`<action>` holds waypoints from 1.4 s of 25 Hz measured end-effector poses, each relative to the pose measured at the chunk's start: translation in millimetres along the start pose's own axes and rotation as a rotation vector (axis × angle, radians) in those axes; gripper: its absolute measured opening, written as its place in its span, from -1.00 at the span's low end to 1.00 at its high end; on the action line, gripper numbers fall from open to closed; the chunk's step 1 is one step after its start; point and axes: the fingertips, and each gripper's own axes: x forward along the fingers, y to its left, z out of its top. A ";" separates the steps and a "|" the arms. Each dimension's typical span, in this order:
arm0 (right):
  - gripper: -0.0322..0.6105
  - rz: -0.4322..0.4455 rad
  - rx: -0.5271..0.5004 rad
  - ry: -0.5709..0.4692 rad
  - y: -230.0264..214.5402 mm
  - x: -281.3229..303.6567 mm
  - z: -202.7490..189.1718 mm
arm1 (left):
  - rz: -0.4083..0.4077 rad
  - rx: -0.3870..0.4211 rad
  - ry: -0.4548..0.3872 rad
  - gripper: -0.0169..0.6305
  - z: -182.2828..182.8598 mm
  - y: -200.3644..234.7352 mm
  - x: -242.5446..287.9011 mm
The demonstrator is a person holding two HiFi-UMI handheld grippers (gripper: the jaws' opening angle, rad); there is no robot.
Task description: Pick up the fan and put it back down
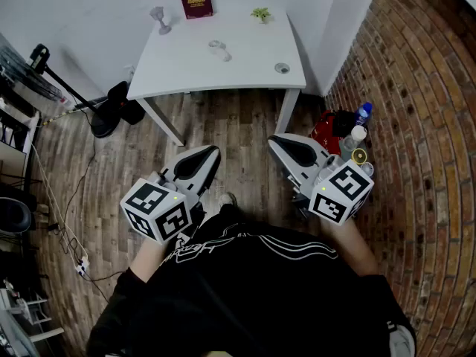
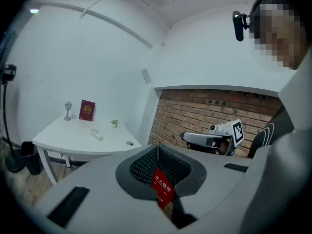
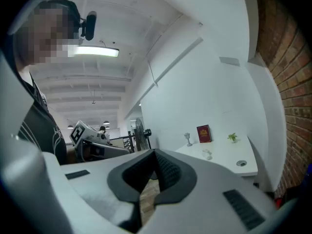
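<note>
A black floor fan (image 1: 103, 122) stands left of the white table (image 1: 186, 76), its pole rising to a wire head at the view's left edge; the right gripper view shows that fan (image 3: 139, 133) beyond the table. A small clear-white item (image 1: 218, 49) lies on the tabletop; I cannot tell what it is. My left gripper (image 1: 214, 149) and right gripper (image 1: 272, 140) hover over the wood floor in front of the table, well short of both, side by side. Both sets of jaws are closed with nothing in them, as the left gripper (image 2: 157, 147) and right gripper (image 3: 155, 152) views show.
On the table stand a red book (image 1: 195, 1), a small goblet-shaped ornament (image 1: 160, 18) and a tiny plant (image 1: 261, 13). A red bag (image 1: 327, 129) and bottles (image 1: 355, 140) sit by the brick wall on the right. Cables (image 1: 56, 207) trail on the floor at left.
</note>
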 end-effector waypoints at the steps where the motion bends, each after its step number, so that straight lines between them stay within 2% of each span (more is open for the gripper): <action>1: -0.90 -0.004 -0.003 0.002 -0.6 0.7 -0.1 | -0.001 0.000 0.000 -0.85 -0.1 1.0 0.1; 11: -0.88 -0.099 -0.022 -0.044 -25.5 -3.3 6.5 | -0.018 -0.001 0.009 -0.85 -1.3 12.0 14.0; 13: -0.72 -0.110 -0.028 -0.032 -31.8 -1.3 5.0 | -0.022 -0.004 0.011 -0.85 -1.0 15.2 19.2; 15: -0.43 -0.122 -0.027 -0.023 -40.1 2.7 4.4 | -0.025 -0.009 0.014 -0.85 -0.3 20.7 25.1; 17: -0.36 -0.130 -0.014 -0.026 -50.8 8.1 5.6 | -0.027 -0.012 0.019 -0.85 0.7 29.1 32.4; 19: -0.15 -0.138 -0.004 -0.024 -63.4 15.1 6.6 | -0.028 -0.014 0.024 -0.85 2.5 39.5 41.9; 22: -0.03 -0.162 -0.007 -0.003 -87.2 28.9 8.2 | -0.028 -0.023 0.030 -0.85 7.9 58.9 59.7; 29: 0.07 -0.167 0.018 0.021 -156.5 80.4 19.9 | -0.021 -0.052 0.051 -0.84 30.9 120.9 118.5; 35: 0.16 -0.174 0.032 0.087 -212.7 136.4 19.1 | -0.020 -0.086 0.068 -0.85 46.9 172.8 166.2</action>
